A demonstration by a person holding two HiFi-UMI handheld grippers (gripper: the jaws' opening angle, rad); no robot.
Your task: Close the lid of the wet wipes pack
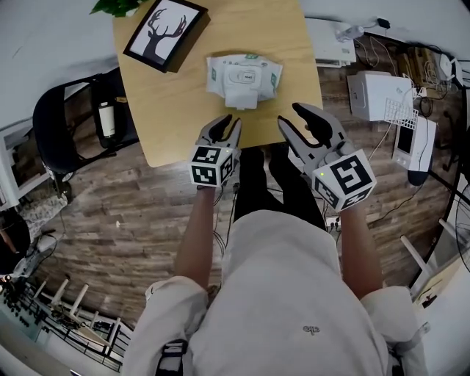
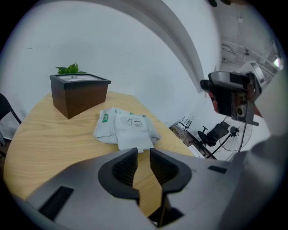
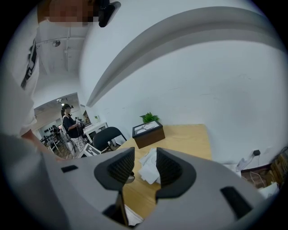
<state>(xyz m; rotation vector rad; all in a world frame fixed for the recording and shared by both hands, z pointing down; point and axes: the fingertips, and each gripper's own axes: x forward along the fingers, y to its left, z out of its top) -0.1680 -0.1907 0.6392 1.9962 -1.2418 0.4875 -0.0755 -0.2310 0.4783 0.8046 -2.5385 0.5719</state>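
The wet wipes pack (image 1: 244,72) lies on the pale wooden worktop (image 1: 176,125), about midway across it and a little back from the near edge. Its white lid (image 1: 241,98) is open, folded out toward the person so that it lies flat on the wood in front of the pack. In the left gripper view the pack (image 2: 127,125) is crumpled and white with a small green mark near one end.

The left claw (image 1: 226,123) hovers over the near edge of the worktop, just short of the pack and slightly to its left. Its jaws stand a narrow gap apart with only bare wood showing between them. The right claw (image 1: 291,116) hangs at the near right corner of the worktop, near the pack but not touching it. Its jaws are somewhat wider apart and grip nothing. The pack (image 3: 150,167) shows beyond that gap.

Behind the pack, toward the far left corner, stands a dark box (image 1: 166,31) with a stag silhouette on its top, and a green plant (image 1: 117,6) just past it. A black chair (image 1: 66,117) stands on the plank floor (image 1: 132,220) to the left of the worktop.
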